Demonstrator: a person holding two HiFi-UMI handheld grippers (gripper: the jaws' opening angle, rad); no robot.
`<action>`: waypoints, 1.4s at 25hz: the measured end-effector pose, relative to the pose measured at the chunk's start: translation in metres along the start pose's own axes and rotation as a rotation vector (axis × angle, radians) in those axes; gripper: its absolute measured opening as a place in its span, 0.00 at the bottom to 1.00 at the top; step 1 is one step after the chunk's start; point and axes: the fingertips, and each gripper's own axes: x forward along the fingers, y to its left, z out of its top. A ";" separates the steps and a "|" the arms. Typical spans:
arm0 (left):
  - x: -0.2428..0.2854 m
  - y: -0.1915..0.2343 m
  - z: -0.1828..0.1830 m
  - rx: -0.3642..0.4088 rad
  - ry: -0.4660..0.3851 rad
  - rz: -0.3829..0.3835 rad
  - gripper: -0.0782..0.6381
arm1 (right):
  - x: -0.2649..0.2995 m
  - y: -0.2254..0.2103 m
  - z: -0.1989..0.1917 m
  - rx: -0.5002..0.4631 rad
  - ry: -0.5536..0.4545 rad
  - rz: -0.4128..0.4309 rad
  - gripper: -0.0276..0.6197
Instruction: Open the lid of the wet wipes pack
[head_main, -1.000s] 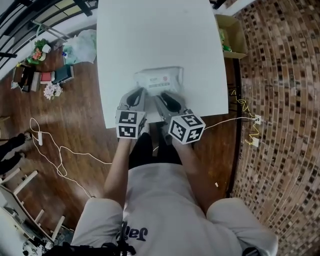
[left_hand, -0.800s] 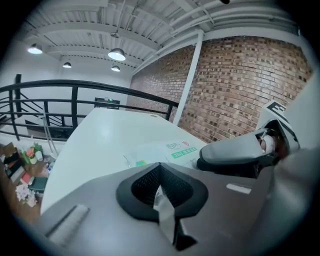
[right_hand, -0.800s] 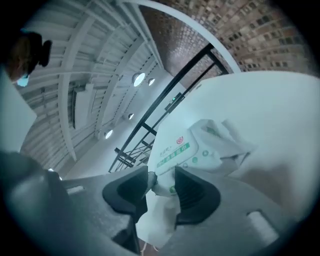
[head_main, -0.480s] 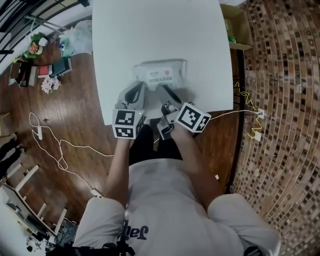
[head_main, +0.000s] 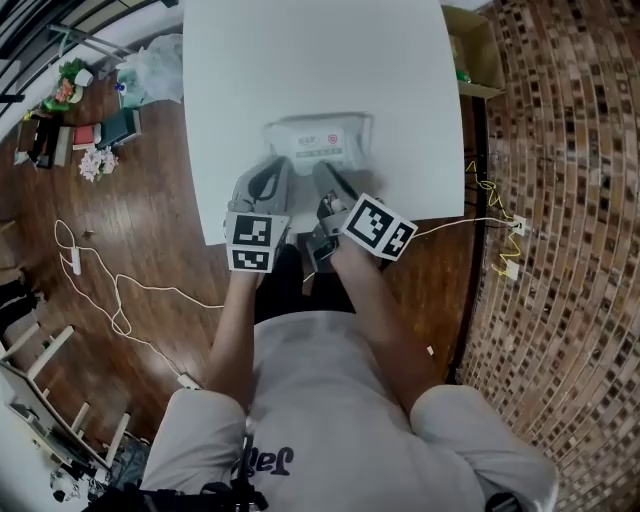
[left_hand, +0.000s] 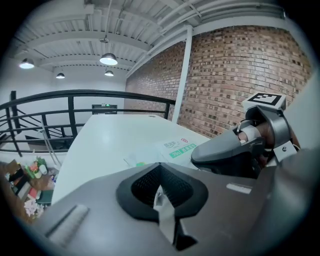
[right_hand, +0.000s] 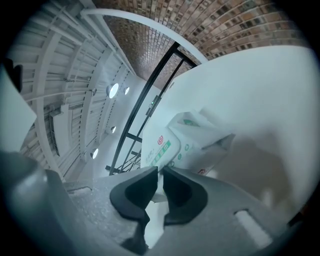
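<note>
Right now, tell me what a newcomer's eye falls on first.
The wet wipes pack lies alone on the white table, near its front edge. Both grippers meet it there: the left gripper pinches its edge, and the jaws of the right gripper have just been closing with a sliver of it between them. A brick wall fills the right.

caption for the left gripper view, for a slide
Left gripper shut on the end flap of the wet wipes pack on a white table.

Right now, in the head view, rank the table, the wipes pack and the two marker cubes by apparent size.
1. table
2. wet wipes pack
3. right marker cube and left marker cube: alike, both nearer the camera, so unranked.
</note>
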 end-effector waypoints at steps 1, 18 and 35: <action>0.000 0.000 0.000 0.005 0.001 -0.001 0.13 | 0.000 0.001 0.000 0.029 -0.002 0.015 0.07; 0.005 -0.004 -0.001 0.099 0.014 -0.011 0.13 | -0.003 0.054 0.034 0.028 -0.055 0.204 0.03; 0.009 0.000 0.001 0.051 0.043 -0.045 0.13 | 0.062 0.049 0.085 0.023 0.041 0.021 0.03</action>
